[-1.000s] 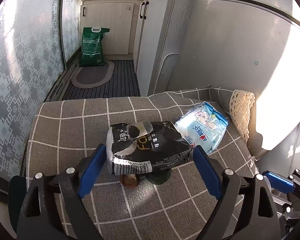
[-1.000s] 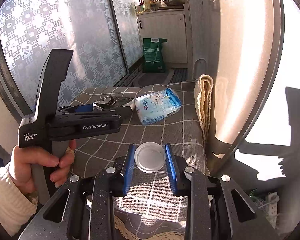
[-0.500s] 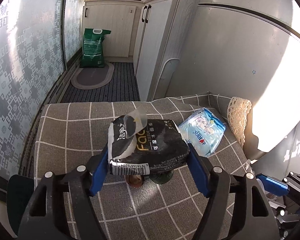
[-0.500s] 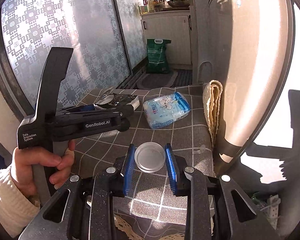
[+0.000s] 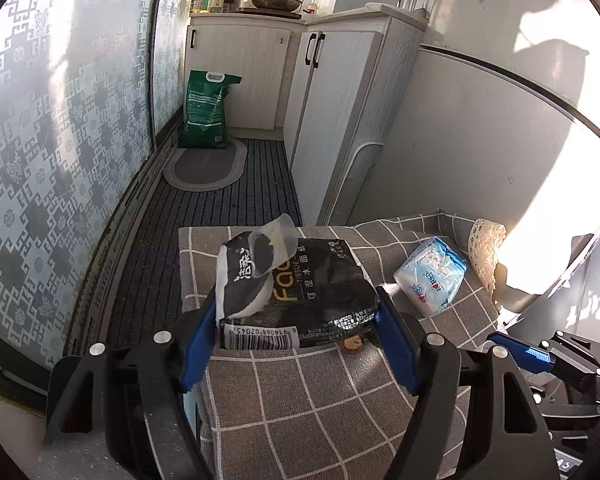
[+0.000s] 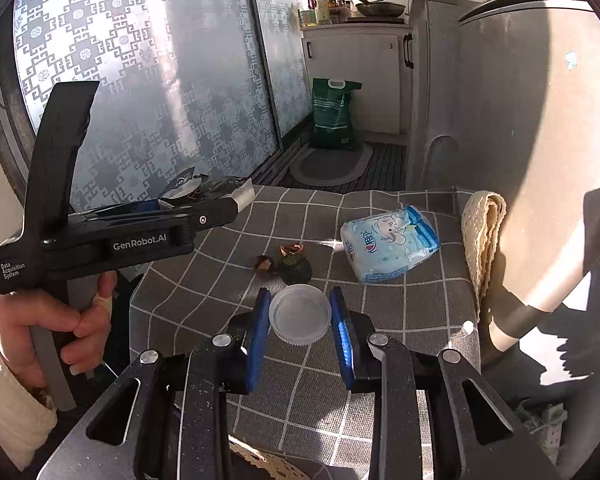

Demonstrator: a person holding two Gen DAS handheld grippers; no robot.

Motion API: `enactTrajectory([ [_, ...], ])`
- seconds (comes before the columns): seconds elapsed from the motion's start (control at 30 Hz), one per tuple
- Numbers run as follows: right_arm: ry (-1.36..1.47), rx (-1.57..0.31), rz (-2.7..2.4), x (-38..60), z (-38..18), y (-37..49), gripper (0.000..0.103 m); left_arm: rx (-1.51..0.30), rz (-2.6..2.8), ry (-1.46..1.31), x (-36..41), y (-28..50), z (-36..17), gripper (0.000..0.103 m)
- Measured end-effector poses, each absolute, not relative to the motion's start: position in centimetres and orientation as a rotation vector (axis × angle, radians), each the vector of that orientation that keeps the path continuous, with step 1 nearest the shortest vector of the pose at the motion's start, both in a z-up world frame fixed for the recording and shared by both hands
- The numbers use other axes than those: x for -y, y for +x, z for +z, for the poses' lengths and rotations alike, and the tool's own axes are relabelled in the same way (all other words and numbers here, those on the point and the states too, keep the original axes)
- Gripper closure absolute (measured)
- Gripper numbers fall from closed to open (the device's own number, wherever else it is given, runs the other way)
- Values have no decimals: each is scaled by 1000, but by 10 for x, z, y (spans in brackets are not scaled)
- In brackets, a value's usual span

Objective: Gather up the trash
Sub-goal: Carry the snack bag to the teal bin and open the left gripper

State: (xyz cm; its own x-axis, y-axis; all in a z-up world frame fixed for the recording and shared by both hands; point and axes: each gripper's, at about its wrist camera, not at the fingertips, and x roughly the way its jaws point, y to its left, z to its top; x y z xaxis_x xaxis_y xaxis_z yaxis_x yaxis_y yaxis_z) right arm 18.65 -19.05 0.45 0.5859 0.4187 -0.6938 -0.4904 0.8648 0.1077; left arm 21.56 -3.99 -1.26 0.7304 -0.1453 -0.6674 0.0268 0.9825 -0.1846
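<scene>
My left gripper [image 5: 296, 340] is shut on a black wet-tissue pack [image 5: 292, 292] and holds it above the left edge of the checked grey cloth [image 5: 320, 400]. The pack also shows in the right wrist view [image 6: 204, 192], off the table's left side. My right gripper [image 6: 300, 324] is shut on a white plastic lid [image 6: 300, 314] above the cloth's near part. Two dark scraps of fruit peel [image 6: 294, 264] lie on the cloth [image 6: 400, 320] just beyond the lid. A blue and white tissue pack [image 6: 388, 242] lies to the right; it also shows in the left wrist view [image 5: 432, 276].
A folded cream lace cloth [image 6: 482, 236] hangs at the table's right edge against a white appliance [image 6: 520, 140]. Patterned glass doors [image 6: 140, 80] stand on the left. A green bag [image 5: 208, 112] and an oval mat [image 5: 206, 164] lie on the floor by white cabinets [image 5: 332, 120].
My left gripper closed on the black pack, lifted it and carried it left, uncovering the peel scraps. My right gripper kept hold of the lid and shifted slightly.
</scene>
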Motion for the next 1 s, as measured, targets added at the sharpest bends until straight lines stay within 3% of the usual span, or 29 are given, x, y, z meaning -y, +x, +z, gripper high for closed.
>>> enactTrajectory([
  [0.53,-120,-751,620,116,20,185,73,-766,-26,-146,-50,177,-7,28],
  [1.0,-133,-744,725,40,24,184,73,-967,-10,-54,-112,153,-66,28],
])
